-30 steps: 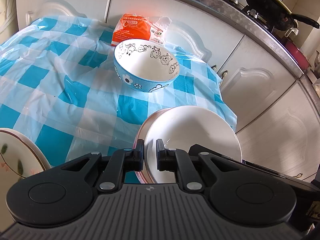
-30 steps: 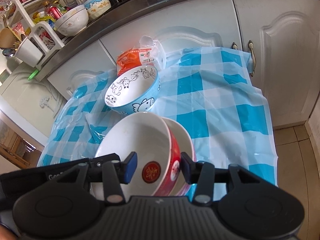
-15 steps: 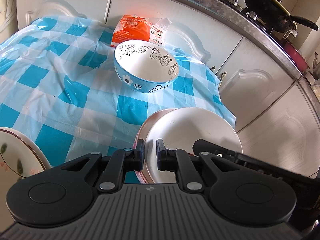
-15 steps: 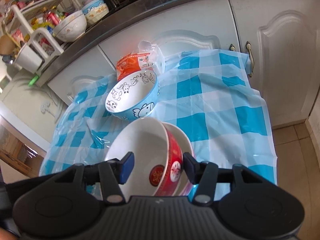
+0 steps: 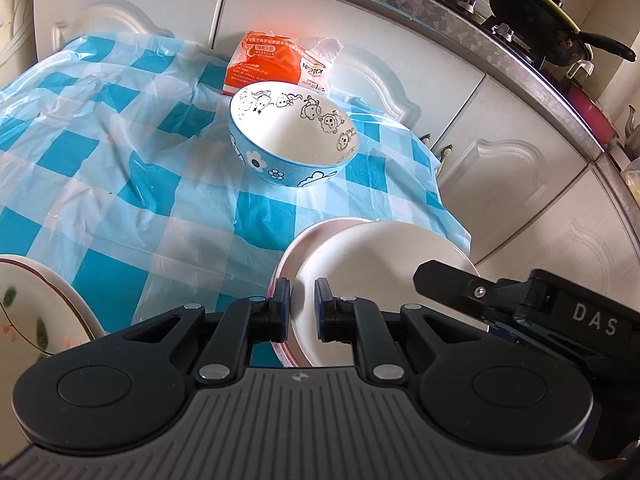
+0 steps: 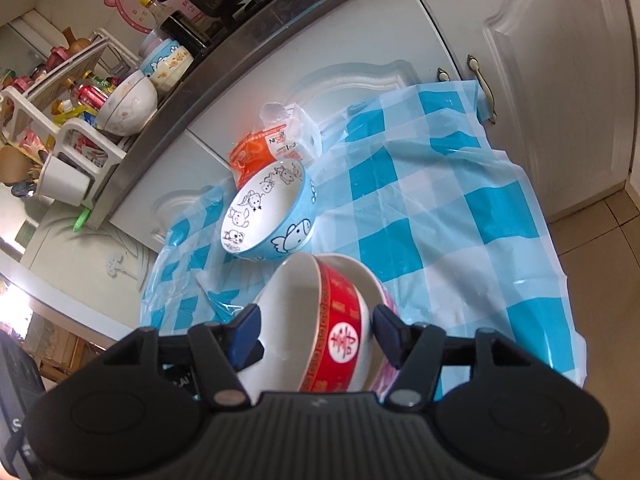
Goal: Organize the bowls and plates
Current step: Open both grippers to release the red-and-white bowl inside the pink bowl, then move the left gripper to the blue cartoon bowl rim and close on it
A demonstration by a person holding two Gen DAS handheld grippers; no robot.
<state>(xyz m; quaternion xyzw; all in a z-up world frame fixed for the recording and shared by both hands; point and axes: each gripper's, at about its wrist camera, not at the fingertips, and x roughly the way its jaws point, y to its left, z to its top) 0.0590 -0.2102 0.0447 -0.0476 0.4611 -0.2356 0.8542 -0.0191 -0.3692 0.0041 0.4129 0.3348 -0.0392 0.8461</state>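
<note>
The left gripper (image 5: 303,308) pinches the near rims of two nested bowls, its jaws nearly closed with the rims between the pads; the right gripper (image 6: 318,334) straddles the same stack, its jaws having just been opening, both pads now clear of the red bowl (image 6: 340,328) that stands between them. That red bowl, white inside, carries a white roundel with a red Chinese character and gold lettering around its band; it sits nested in a pale pink bowl (image 6: 386,300). On the right gripper's body, seen from the left wrist, the letters "DAS" can be read. Ahead of both sets of jaws stands a blue bowl (image 5: 294,136) with cartoon animals drawn inside its rim, apart from the stack with open cloth between. Behind it, against the cabinet doors, lies an orange-and-white packet (image 5: 280,66) printed "KAI..IN". To the left of the left jaws, a flowered plate (image 5: 36,312) shows at the picture's edge, with broad open checked tablecloth (image 5: 120,160) ahead of it. Right of the right jaws the cloth runs clear to the table's edge and drops toward a tiled floor (image 6: 600,264). Above, a black wok (image 5: 536,20) sits on the stove, and a crowded rack (image 6: 76,120) holds a flowered bowl, cans and bottles.
</note>
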